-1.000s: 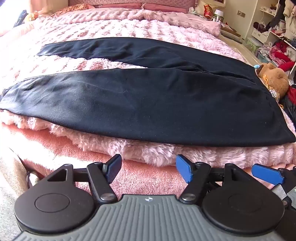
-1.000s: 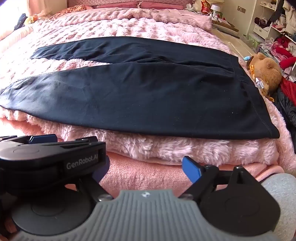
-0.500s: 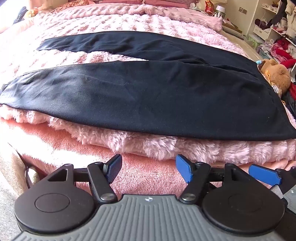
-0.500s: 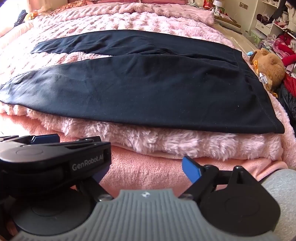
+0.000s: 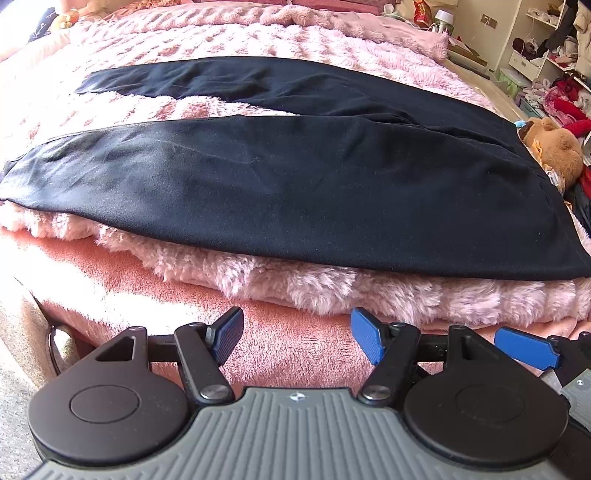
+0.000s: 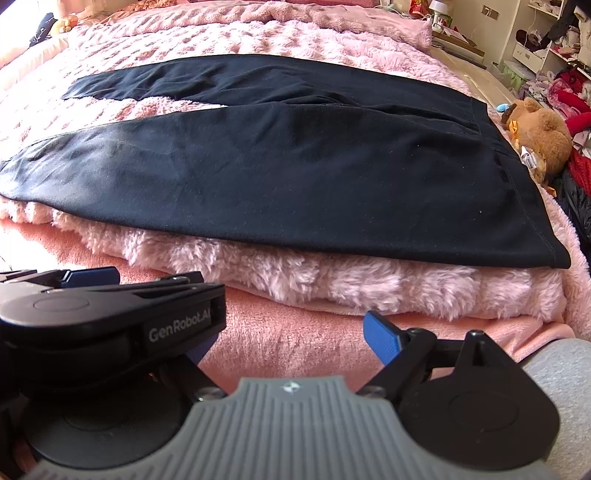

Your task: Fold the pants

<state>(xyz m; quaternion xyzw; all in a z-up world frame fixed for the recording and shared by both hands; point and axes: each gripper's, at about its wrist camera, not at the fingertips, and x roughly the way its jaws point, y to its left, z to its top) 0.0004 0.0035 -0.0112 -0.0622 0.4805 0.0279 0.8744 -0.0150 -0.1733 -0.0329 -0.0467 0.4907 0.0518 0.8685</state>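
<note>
Black pants [image 5: 295, 184] [image 6: 288, 177] lie flat on a fluffy pink blanket [image 5: 229, 48] [image 6: 332, 288], legs spread toward the left, waistband at the right. My left gripper [image 5: 297, 338] hovers open before the bed's near edge, short of the near pant leg, nothing between its blue pads. My right gripper [image 6: 291, 341] is open too, close beside it on the right; its left finger is partly hidden behind the left gripper's body [image 6: 110, 317], and one of its blue pads [image 5: 524, 349] shows in the left wrist view.
A brown teddy bear [image 5: 554, 151] [image 6: 539, 136] sits off the bed's right side among piled clothes [image 6: 569, 99]. Shelves [image 5: 546, 44] stand at the far right. Pillows and small toys [image 6: 61, 22] lie at the bed's far end.
Both grippers have moved closer to the bed and a little lower, so the pants fill more of each view. The jaws stay open; the pants have not moved.
</note>
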